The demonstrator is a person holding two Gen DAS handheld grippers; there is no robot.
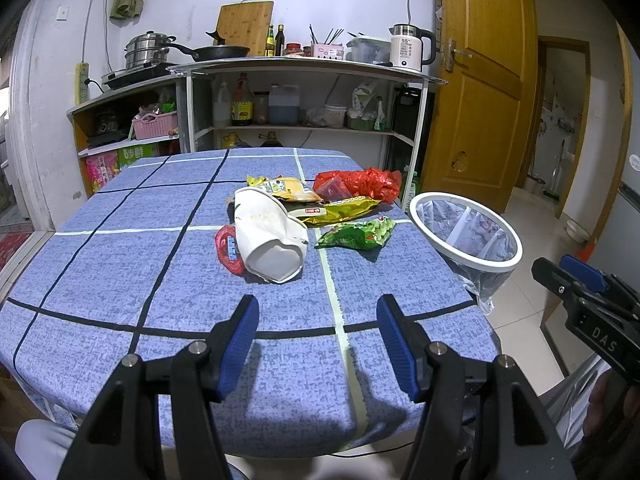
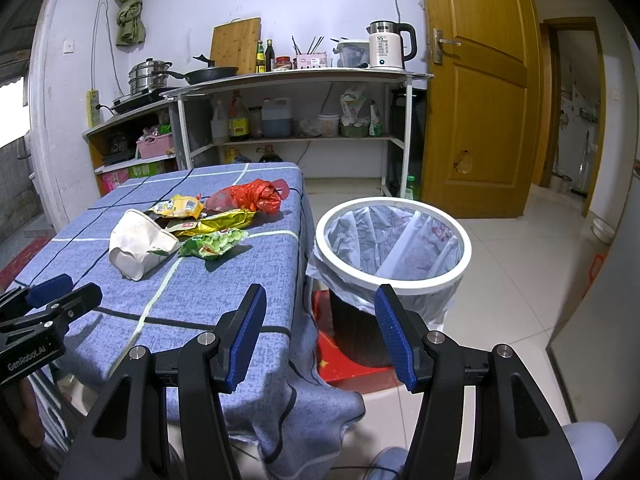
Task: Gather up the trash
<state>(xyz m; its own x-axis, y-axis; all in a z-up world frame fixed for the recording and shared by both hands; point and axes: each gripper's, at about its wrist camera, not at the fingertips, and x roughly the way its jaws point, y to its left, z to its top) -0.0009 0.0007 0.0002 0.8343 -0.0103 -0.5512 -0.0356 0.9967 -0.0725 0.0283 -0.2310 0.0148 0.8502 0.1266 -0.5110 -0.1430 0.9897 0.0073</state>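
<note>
Both grippers hang over the near edge of the table, nothing between their blue pads: the left gripper [image 1: 318,312] with jaws spread wide above the blue checked tablecloth [image 1: 120,264], the right gripper [image 2: 320,304] just as wide near the table's corner. Farther back, the trash lies in a heap: a crumpled white paper cup [image 1: 270,240], a green snack bag [image 1: 356,234], yellow wrappers [image 1: 340,210] and a red plastic bag [image 1: 360,184]. Beside the table stands a white-rimmed bin [image 2: 394,240], lined with a clear bag.
</note>
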